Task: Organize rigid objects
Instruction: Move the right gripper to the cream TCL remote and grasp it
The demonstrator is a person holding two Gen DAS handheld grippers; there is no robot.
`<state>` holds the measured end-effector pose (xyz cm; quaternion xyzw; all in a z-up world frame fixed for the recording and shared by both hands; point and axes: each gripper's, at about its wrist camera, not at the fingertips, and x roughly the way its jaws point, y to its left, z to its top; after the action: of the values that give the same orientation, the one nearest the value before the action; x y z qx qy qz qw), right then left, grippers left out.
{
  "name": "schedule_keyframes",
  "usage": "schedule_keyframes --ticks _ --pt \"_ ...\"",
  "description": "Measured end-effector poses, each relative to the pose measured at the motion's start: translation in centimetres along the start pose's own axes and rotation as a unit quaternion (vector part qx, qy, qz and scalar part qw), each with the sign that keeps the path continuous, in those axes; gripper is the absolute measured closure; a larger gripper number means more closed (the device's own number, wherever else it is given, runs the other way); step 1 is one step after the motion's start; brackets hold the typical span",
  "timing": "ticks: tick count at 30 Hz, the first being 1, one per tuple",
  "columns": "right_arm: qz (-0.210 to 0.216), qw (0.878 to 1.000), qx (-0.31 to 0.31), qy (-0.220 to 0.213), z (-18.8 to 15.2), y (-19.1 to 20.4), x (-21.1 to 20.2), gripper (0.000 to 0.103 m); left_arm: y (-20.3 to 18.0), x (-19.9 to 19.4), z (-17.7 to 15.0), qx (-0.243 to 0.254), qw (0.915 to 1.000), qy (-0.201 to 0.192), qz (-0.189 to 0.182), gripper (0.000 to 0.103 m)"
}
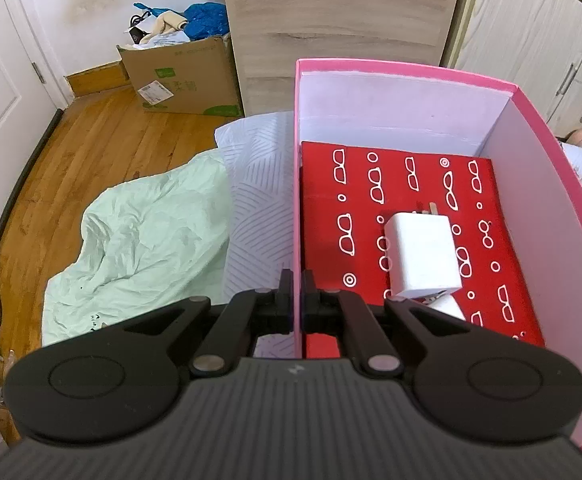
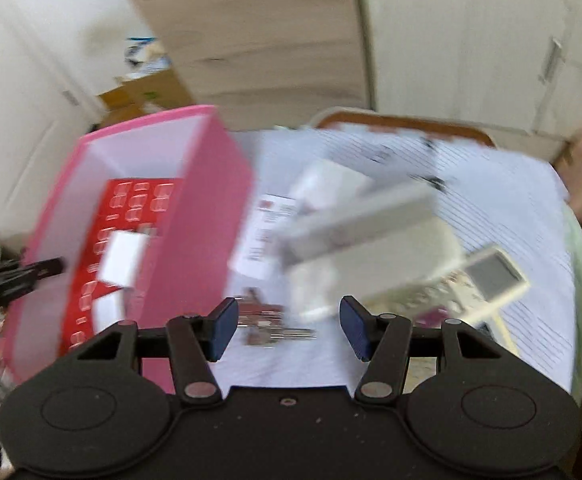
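only unreadable green print on cardboard box (image 1: pixel 179 76) | left gripper (image 1: pixel 298 300) pinching pink box (image 1: pixel 539 128) wall

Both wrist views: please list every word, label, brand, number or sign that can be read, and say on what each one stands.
No text can be read with certainty.
Cardboard box: green printed characters and a white shipping label, too small to read.
Red sheet inside the pink box: only white drawings of glasses and circles, no words.
White label on the bed: red logo and barcode, blurred.

No wording is legible: the cardboard box (image 1: pixel 179 76) shows only blurred green print and a shipping label.
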<state>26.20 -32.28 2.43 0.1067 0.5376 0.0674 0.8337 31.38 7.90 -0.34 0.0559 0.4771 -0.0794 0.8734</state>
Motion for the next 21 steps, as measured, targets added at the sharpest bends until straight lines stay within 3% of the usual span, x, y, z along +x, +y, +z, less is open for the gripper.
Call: schedule_keyframes --ticks 7,12,15,17,21 --pt "-0.026 0.998 0.051 0.016 -0.2 -4.2 1.4 0.041 -0.2 0.1 -0.1 0.0 1.0 -0.001 0.0 0.101" --pt "-0.08 0.996 0.026 0.031 -2.6 -5.1 1.2 0.041 -0.1 0.1 -0.2 0.0 1.0 -0.001 0.0 0.101" --pt "-0.106 0.992 0.044 0.053 -3.8 -5.8 2.1 0.04 -0.1 0.1 -0.2 0.001 1.0 -0.001 0.001 0.101" --pt "-0.13 0.987 0.068 0.059 -4.3 -6.7 2.6 0.027 -0.1 0.1 -0.3 0.001 1.0 -0.001 0.004 0.101" --pt "-0.116 0.984 0.131 0.045 -4.4 -8.1 2.5 0.026 -0.1 0.1 -0.3 0.005 0.9999 -0.002 0.009 0.1"
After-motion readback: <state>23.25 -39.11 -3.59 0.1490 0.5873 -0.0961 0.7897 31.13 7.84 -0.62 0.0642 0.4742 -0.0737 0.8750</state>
